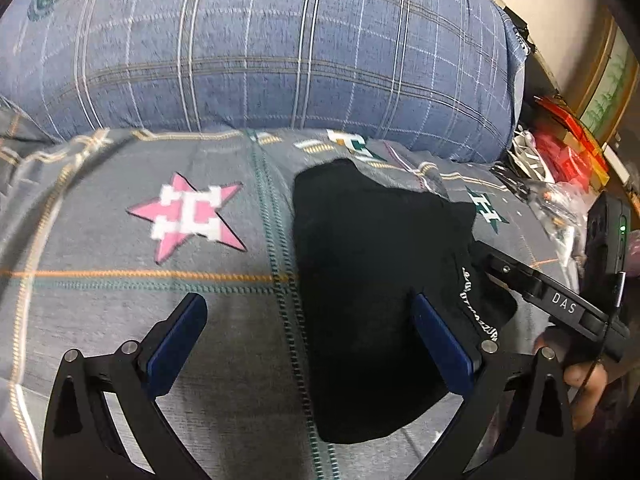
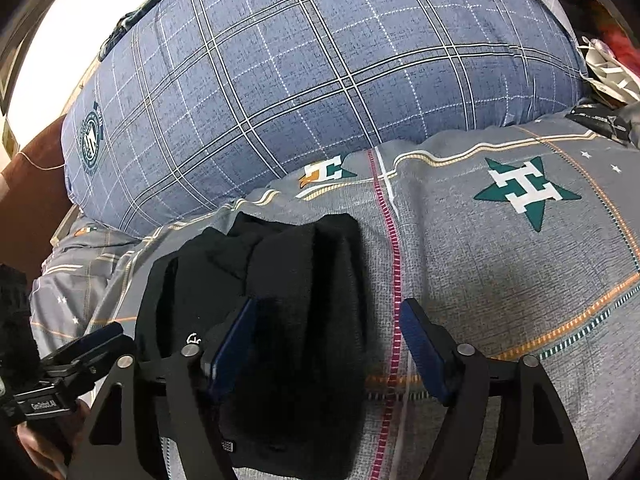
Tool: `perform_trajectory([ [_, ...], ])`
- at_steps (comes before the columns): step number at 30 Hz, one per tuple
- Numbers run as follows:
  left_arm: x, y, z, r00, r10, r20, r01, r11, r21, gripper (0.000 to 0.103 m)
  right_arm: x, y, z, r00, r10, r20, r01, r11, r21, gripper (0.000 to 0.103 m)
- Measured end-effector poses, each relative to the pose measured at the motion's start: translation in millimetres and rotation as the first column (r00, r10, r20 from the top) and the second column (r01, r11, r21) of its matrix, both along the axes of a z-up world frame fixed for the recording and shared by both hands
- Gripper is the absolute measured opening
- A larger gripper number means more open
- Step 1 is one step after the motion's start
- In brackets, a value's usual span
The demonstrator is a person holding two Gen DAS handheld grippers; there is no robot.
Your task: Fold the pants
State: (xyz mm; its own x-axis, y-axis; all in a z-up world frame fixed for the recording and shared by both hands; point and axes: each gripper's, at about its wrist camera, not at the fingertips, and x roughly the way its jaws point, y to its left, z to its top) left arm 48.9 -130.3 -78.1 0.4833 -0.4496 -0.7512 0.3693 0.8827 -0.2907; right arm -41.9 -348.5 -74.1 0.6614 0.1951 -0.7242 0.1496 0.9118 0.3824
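Observation:
The black pants lie folded into a compact bundle on the grey bedsheet; white lettering shows near one edge. My left gripper is open and empty, hovering over the bundle's left edge. In the right wrist view the pants lie under my right gripper, which is open and empty; its left finger is over the cloth, its right finger over bare sheet. The right gripper's body also shows at the right of the left wrist view.
A large blue plaid pillow lies across the far side of the bed, also in the right wrist view. A pink star print and a green star print mark the sheet. Red items and clutter lie at the far right.

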Motion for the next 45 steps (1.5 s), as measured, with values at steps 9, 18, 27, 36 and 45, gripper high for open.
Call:
perform_trajectory([
  [9,8,-16,-14,0.988,-0.107,-0.109,0.095,0.989,-0.111,0.103,9,-16,-21,0.998,0.025,-0.049,-0.012,0.966,0.258,0.080],
  [18,6,-30,-16,0.977,-0.168,-0.130,0.149,0.978,-0.144,0.089,16,-1,-20,0.995,0.103,-0.014,-0.094,0.953,0.286,0.068],
  [27,1,-24,1,0.991,-0.121,-0.057,0.111,0.983,-0.144,0.060,7,32,6,0.984,0.148,0.098,-0.147,0.989,-0.017,0.043],
  [36,-13,-4,41,0.993,-0.080,0.086,0.092,0.985,-0.143,0.059,-13,54,43,0.935,0.191,0.299,-0.162,0.980,-0.117,0.036],
  [45,-24,41,51,0.992,0.028,0.121,-0.026,1.000,-0.016,0.059,-2,102,56,0.903,0.276,0.328,-0.272,0.960,-0.059,0.036],
])
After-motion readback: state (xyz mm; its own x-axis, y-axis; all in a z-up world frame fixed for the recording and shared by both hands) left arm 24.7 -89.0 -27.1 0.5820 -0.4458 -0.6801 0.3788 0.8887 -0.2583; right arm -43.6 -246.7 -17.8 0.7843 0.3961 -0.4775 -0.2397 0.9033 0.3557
